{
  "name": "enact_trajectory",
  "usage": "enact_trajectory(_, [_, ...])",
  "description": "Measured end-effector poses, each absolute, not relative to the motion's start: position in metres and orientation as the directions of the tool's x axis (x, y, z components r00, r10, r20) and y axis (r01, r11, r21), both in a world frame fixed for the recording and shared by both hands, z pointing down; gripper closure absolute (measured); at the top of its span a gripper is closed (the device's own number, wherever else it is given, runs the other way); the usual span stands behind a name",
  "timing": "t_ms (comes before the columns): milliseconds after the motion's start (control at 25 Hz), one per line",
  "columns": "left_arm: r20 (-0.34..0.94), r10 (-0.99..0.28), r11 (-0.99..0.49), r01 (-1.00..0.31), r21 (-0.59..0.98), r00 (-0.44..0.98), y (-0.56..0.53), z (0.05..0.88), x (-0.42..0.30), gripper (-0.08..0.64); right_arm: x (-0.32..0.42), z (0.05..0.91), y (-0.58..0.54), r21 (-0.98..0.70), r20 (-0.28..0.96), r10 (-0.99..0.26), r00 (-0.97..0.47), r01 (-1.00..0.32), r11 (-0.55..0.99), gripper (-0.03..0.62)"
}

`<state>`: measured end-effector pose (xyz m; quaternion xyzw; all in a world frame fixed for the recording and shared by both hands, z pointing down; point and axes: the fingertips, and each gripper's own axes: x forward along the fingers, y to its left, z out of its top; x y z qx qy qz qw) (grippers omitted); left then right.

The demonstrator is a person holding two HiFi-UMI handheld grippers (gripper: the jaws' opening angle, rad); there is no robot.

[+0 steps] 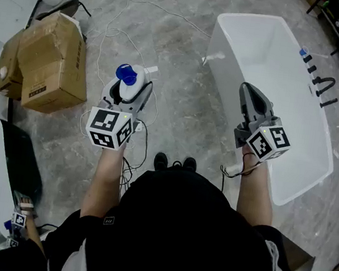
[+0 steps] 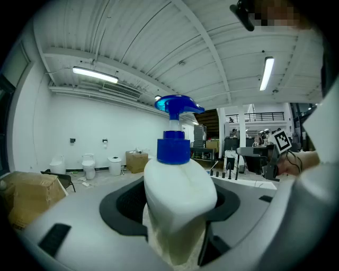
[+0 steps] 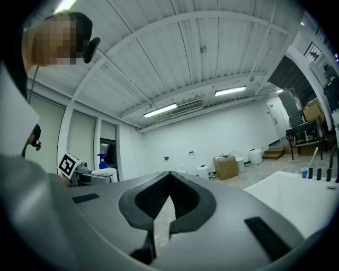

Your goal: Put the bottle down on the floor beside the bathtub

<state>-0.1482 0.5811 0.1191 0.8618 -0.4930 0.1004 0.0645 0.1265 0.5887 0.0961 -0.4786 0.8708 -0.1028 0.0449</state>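
Observation:
A white bottle (image 1: pixel 127 74) with a blue pump top stands upright between the jaws of my left gripper (image 1: pixel 127 94), which is shut on its body. I hold it in the air above the grey floor, left of the white bathtub (image 1: pixel 274 59). In the left gripper view the bottle (image 2: pixel 180 190) fills the gap between the two dark pads (image 2: pixel 124 204). My right gripper (image 1: pixel 250 94) hovers over the tub's near left rim, shut with its tips touching and nothing between them. The right gripper view shows the same tips (image 3: pixel 168 177) and the tub (image 3: pixel 288 196).
Cardboard boxes (image 1: pixel 51 62) sit on the floor at the left. White and dark cables (image 1: pixel 120 15) trail across the floor between boxes and tub. Small dark items (image 1: pixel 318 80) stand on the tub's far rim. My shoes (image 1: pixel 175 162) are near the tub's corner.

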Motion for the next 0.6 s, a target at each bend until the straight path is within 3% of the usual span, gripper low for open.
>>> enact_trajectory(600, [0.247,-0.848,-0.474,-0.879,0.040,0.469,0.5866,0.1291,-0.1443,0.278,0.1326,0.1023,0.5869,-0.228,0.035,-0.818,-0.574,-0.802,0.553,0.565])
